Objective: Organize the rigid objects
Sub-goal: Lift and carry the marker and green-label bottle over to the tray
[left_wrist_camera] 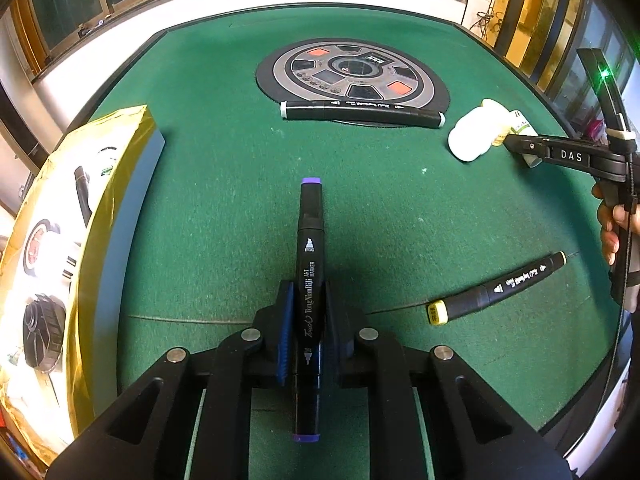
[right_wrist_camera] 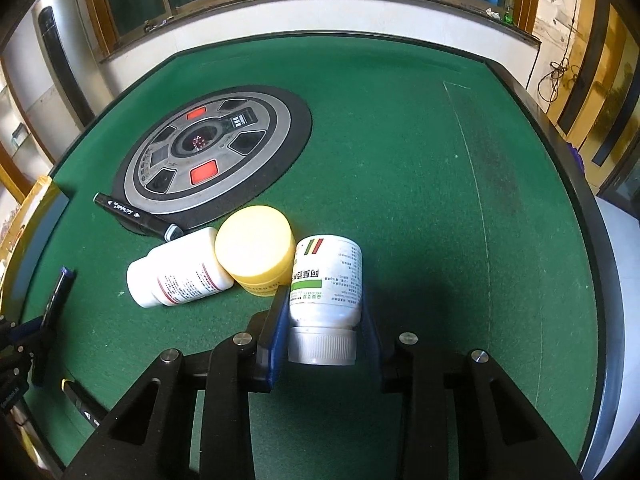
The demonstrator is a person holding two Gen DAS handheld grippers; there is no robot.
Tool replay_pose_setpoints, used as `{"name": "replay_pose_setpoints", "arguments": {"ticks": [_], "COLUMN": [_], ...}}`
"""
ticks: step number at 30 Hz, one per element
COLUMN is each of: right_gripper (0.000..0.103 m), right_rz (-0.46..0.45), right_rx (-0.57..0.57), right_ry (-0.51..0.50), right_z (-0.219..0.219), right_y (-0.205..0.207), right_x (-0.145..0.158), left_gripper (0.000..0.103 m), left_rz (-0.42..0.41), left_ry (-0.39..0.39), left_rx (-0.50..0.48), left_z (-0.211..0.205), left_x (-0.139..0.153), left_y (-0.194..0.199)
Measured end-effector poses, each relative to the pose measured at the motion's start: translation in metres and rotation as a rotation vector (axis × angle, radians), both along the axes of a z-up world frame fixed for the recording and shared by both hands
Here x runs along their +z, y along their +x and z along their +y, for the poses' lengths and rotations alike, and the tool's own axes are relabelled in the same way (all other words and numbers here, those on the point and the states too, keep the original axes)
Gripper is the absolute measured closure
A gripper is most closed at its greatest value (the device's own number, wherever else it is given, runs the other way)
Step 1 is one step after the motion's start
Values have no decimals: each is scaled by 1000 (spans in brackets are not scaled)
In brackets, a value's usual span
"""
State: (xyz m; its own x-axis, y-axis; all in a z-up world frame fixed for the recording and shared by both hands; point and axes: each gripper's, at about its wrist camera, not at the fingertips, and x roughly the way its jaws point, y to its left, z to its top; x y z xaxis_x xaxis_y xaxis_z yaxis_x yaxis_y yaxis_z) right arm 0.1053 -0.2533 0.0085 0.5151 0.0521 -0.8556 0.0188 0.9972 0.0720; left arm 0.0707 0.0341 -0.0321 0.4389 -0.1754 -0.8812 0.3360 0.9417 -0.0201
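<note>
My left gripper (left_wrist_camera: 307, 300) is shut on a black purple-capped marker (left_wrist_camera: 309, 264) that points forward over the green table (left_wrist_camera: 224, 200). My right gripper (right_wrist_camera: 323, 300) is shut on a white medicine bottle with a green label (right_wrist_camera: 326, 280), its cap toward me. Beside it stand a yellow-lidded jar (right_wrist_camera: 254, 246) and a lying white bottle with a red stripe (right_wrist_camera: 180, 274), touching each other. A yellow-capped marker (left_wrist_camera: 496, 290) lies at right in the left wrist view. A grey-capped marker (left_wrist_camera: 362, 112) lies at the disc's edge; it also shows in the right wrist view (right_wrist_camera: 136, 216).
A round grey control disc with red buttons (left_wrist_camera: 352, 74) sits in the table's middle; it also shows in the right wrist view (right_wrist_camera: 212, 152). A gold-wrapped box (left_wrist_camera: 80, 240) stands at the left edge. The table has a raised black rim (right_wrist_camera: 560, 140).
</note>
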Motion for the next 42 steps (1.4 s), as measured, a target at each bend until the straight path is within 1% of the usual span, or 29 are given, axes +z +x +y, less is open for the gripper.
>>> {"name": "replay_pose_setpoints", "arguments": {"ticks": [3,5,12,17,21,33,42], "right_gripper": [74,74,73,73,73,73,73], "right_rz": [-8,-33,-114,-152,-174,-189,-186], "right_rx": [-4,1,25,62,104,239,312], "right_ry": [15,8,38,47,56,76,89], "right_z": [0,2,10,28,47,104,138], "right_y": [-7,-16,-39,-44,-49,-56,-58], "right_x": [3,10,42,58,66,68,65], "left_gripper": [90,90,90,90,90,90,90], "left_rz": [7,7,-1,-11,-6,-45,-49], "left_ry": [-7,-5,3,-1,-30,-98,-137], "left_rx": [-4,-6,-1,1,7,33,72], "left_z": [4,5,3,3,8,27,49], "left_x": [0,0,0,1,2,24,35], "left_y": [-6,-7,-5,-7,-11,-27,-34]}}
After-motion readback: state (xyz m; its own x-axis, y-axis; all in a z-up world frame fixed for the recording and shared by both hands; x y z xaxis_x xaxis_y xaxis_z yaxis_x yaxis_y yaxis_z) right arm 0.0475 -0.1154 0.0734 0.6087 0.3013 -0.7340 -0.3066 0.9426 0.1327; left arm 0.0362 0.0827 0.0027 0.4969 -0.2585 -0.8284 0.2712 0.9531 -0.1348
